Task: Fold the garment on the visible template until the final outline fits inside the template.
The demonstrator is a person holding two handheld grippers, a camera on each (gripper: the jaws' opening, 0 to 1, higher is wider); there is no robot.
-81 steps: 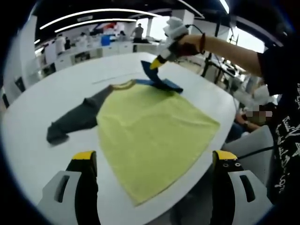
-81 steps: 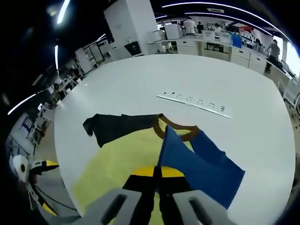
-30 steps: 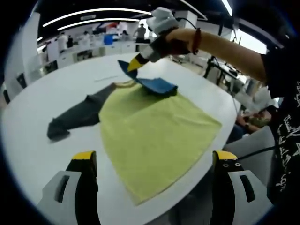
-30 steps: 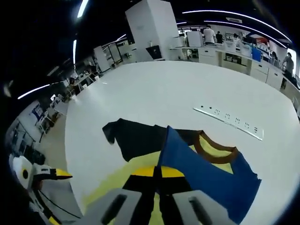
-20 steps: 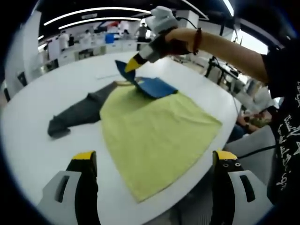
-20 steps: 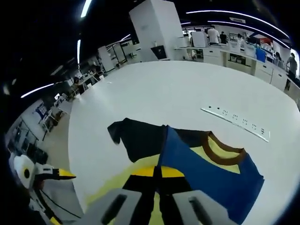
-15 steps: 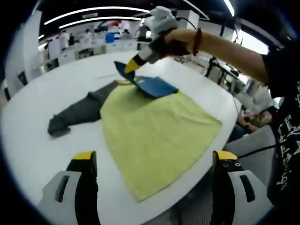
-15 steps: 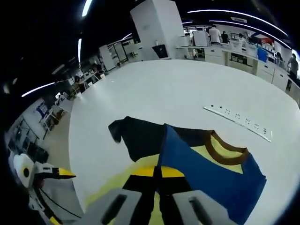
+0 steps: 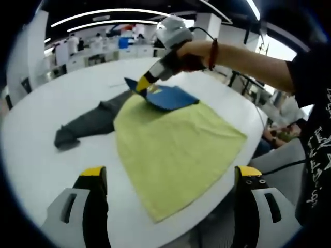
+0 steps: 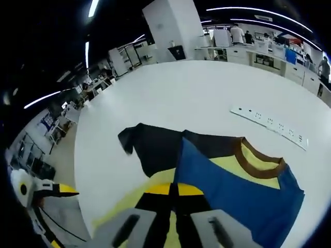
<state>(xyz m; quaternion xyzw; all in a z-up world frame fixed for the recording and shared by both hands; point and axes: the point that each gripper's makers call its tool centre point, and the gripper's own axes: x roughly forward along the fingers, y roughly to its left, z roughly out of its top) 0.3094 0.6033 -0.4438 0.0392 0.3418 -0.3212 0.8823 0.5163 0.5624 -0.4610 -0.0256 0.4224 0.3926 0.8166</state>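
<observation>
A T-shirt lies flat on the white table, with a yellow body, a dark grey sleeve spread to the left and a brown collar. Its blue sleeve is folded over the yellow body near the collar. My right gripper is shut on that sleeve's edge and holds it a little above the cloth. In the right gripper view the blue sleeve runs up from the shut jaws of my right gripper. My left gripper stands open, short of the shirt's hem.
A white power strip lies on the table beyond the collar. The table's rounded edge runs close under the hem. A person's bare arm reaches in from the right. Counters and several people stand far behind.
My right gripper has carried the blue sleeve across the shirt's top toward the dark sleeve and lowered it. The left gripper has stayed open and hardly moved.
</observation>
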